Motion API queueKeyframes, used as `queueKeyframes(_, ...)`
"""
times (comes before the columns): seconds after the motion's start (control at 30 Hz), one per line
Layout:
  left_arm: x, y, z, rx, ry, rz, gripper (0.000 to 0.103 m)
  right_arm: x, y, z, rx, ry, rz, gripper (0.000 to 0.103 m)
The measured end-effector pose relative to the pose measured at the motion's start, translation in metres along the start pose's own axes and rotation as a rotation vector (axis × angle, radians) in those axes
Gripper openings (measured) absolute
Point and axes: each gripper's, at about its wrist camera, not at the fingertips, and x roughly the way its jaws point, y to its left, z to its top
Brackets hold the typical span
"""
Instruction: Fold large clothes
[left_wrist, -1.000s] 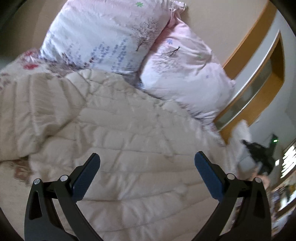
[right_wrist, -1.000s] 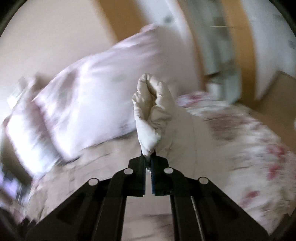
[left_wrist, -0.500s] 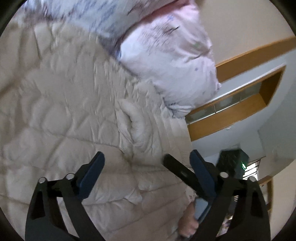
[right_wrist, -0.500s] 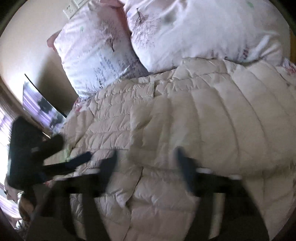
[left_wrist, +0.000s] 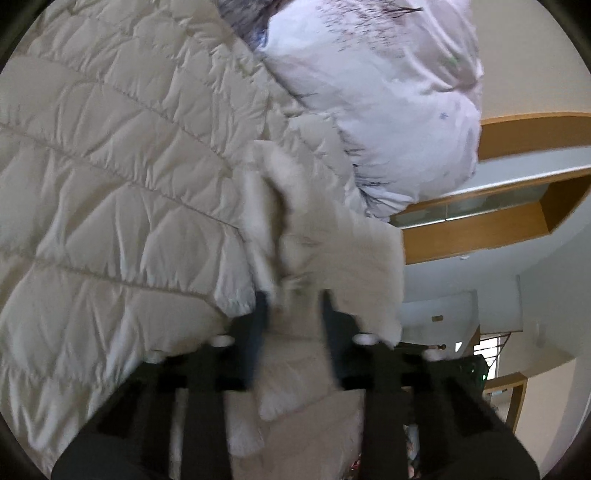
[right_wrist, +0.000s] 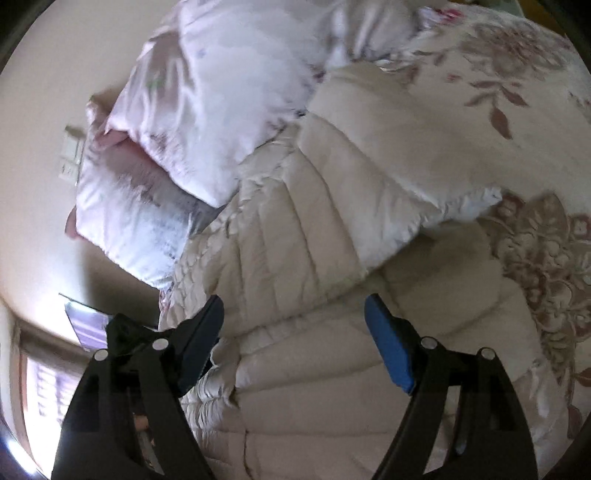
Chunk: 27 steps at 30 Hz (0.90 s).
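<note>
A large cream quilted down jacket lies spread on the bed, also in the right wrist view. My left gripper is shut on a bunched sleeve end of the jacket, which fills the gap between its fingers; the frame is blurred. My right gripper is open and empty, hovering just above the jacket's body, with a folded-over sleeve lying ahead of it.
Two white-pink printed pillows lean against the wall at the head of the bed, also in the right wrist view. A floral bedsheet shows right of the jacket. A wooden headboard frame stands at right.
My right gripper let go of the sleeve it held and opened, now low over the jacket. My left gripper, open before, closed on a sleeve end.
</note>
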Motion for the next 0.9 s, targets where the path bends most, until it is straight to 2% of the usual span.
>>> queueKeyframes(0.03,0.002,0.002,0.002,0.001,-0.004,0.006,0.008,0.001,-0.003,0.001,0.011,0.002,0.000,0.079)
queueKeyframes(0.13,-0.005,0.004,0.006,0.020,-0.044,0.027,0.004,0.005,-0.011,0.002,0.037,0.013,-0.006,0.079)
queueKeyframes(0.33,-0.056,0.002,0.018,0.086,-0.216,0.067,0.003,0.010,-0.021,0.008,0.081,-0.021,-0.017,0.076)
queueKeyframes(0.47,-0.096,0.017,0.023,0.094,-0.325,0.123,0.003,0.013,-0.025,0.013,0.109,-0.053,-0.040,0.071)
queueKeyframes(0.6,-0.116,0.039,0.023,0.074,-0.360,0.184,0.000,0.021,-0.027,0.020,0.127,-0.082,-0.086,0.066)
queueKeyframes(0.67,-0.121,0.051,0.023,0.059,-0.366,0.211,0.000,0.025,-0.025,0.024,0.114,-0.098,-0.117,0.051)
queueKeyframes(0.73,-0.118,0.057,0.024,0.039,-0.361,0.221,0.000,0.029,-0.017,0.026,0.073,-0.110,-0.159,0.011)
queueKeyframes(0.8,-0.117,0.063,0.025,0.035,-0.349,0.229,0.000,0.034,-0.012,0.024,0.030,-0.110,-0.199,0.006)
queueKeyframes(0.9,-0.116,0.065,0.023,0.036,-0.319,0.201,0.000,0.041,-0.008,0.020,-0.014,-0.090,-0.278,0.007)
